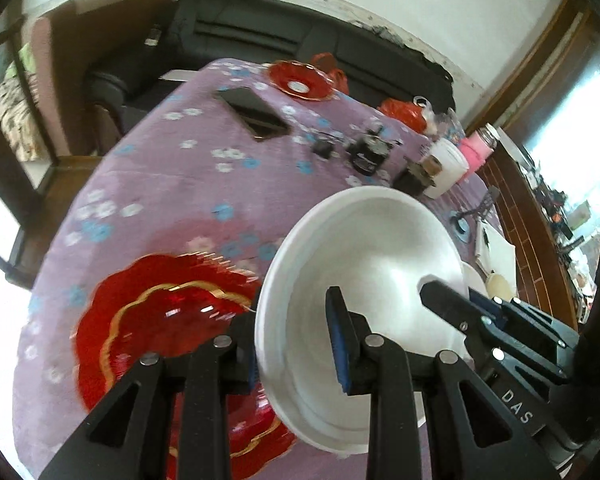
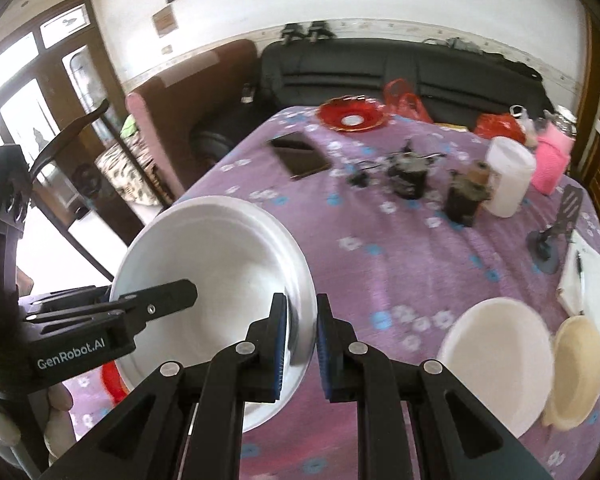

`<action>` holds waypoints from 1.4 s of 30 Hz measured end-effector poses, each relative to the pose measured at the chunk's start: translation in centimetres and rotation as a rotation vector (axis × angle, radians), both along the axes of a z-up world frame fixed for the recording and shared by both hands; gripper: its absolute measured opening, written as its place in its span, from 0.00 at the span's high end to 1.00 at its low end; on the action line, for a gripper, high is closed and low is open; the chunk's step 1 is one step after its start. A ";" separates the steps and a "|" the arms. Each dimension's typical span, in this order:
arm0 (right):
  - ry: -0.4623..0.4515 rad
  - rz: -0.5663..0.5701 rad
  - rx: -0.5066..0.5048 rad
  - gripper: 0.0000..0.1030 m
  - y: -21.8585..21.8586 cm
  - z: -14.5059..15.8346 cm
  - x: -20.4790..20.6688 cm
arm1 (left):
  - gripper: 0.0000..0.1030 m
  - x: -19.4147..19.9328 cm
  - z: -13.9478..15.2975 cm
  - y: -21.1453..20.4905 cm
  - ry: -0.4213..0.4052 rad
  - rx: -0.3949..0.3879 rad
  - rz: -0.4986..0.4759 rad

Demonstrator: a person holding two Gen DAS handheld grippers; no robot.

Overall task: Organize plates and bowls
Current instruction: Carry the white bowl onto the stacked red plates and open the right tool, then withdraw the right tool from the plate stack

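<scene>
Two grippers, left gripper (image 1: 298,344) and right gripper (image 2: 302,344), each clamped opposite rims of the white bowl (image 1: 364,264), sharing its weight above the tabletop (image 1: 160,184).

The white plate (image 1: 364,280) is deep and plain, lifted and tilted above the purple tablecloth (image 1: 172,184). The red scalloped plate (image 1: 172,320) lies flat on this cloth. A white bowl (image 2: 496,356) and a cream bowl (image 2: 576,368) rest there too, touching.
</scene>
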State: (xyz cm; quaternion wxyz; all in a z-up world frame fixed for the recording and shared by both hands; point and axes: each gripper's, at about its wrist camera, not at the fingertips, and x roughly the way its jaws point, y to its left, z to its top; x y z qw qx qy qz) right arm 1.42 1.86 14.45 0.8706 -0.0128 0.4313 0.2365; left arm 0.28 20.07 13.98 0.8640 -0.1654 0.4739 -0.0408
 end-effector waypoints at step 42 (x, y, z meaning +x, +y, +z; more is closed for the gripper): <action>-0.328 -0.151 0.167 0.27 -1.5 -2.7 -14.0 | 0.03 -17.9 1.8 -1.7 -0.444 0.548 0.340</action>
